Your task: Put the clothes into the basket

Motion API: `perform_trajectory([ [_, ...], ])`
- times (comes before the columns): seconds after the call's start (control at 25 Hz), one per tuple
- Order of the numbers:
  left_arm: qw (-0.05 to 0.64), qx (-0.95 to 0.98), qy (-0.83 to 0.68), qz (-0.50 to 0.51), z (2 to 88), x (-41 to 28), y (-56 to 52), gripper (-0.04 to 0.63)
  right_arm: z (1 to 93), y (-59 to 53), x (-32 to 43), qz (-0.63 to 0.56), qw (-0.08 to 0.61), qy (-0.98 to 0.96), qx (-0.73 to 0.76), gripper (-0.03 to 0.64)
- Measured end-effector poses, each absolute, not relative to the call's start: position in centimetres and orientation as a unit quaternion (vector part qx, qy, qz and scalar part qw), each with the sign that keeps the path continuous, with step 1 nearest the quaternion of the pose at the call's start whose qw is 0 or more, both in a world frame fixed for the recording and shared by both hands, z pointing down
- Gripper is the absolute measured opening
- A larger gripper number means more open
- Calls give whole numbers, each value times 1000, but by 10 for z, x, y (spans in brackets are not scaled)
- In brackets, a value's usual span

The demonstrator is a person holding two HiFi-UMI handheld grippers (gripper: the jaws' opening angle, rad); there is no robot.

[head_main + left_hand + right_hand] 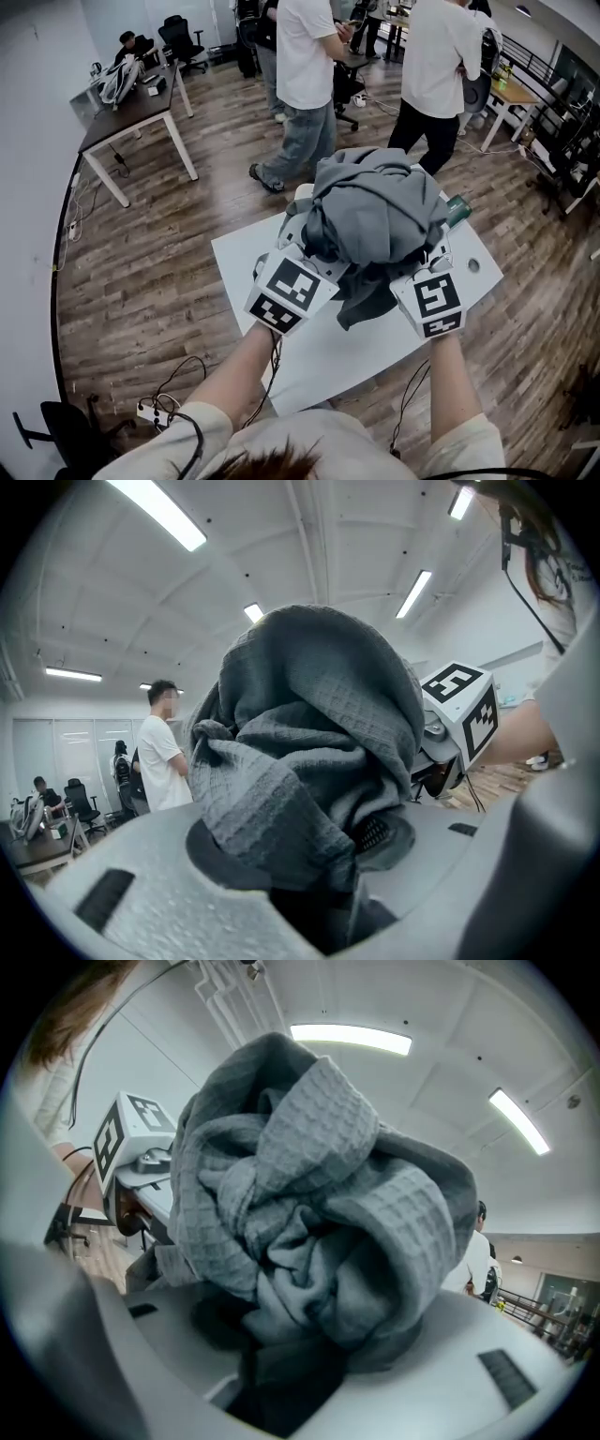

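Note:
A bundle of grey clothes (pixel 375 211) hangs in the air over the white table (pixel 309 361), pinched from both sides. My left gripper (pixel 314 246) is shut on its left side, and my right gripper (pixel 429 251) is shut on its right side. In the left gripper view the waffle-knit grey clothes (pixel 309 752) fill the gap of my left gripper (pixel 314 888), with the right gripper's marker cube (pixel 461 705) just beyond. The right gripper view shows the same grey clothes (pixel 319 1213) bunched in my right gripper (pixel 281 1368). Both sets of fingertips are buried in cloth. No basket is in view.
Two people (pixel 305 84) (pixel 439 66) stand on the wooden floor just beyond the table. A dark desk (pixel 131 108) stands at the far left. Cables and a power strip (pixel 155 408) lie on the floor near my left. A teal object (pixel 457 210) shows behind the bundle.

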State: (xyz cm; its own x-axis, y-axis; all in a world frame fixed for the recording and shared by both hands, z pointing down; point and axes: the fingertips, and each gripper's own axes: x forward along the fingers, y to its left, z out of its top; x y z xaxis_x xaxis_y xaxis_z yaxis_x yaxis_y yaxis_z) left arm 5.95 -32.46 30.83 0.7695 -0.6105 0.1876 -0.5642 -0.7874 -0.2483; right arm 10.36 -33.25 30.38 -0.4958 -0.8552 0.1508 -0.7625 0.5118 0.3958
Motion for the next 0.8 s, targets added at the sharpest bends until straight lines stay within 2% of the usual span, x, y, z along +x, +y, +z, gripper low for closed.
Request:
perform_trajectory([
  [0.52, 138, -923, 340, -117, 290, 78, -397, 216, 285, -405, 123, -177, 150, -838, 495, 236],
  [0.8, 40, -929, 312, -193, 386, 84, -399, 216, 376, -407, 127, -106, 223, -844, 475, 236],
])
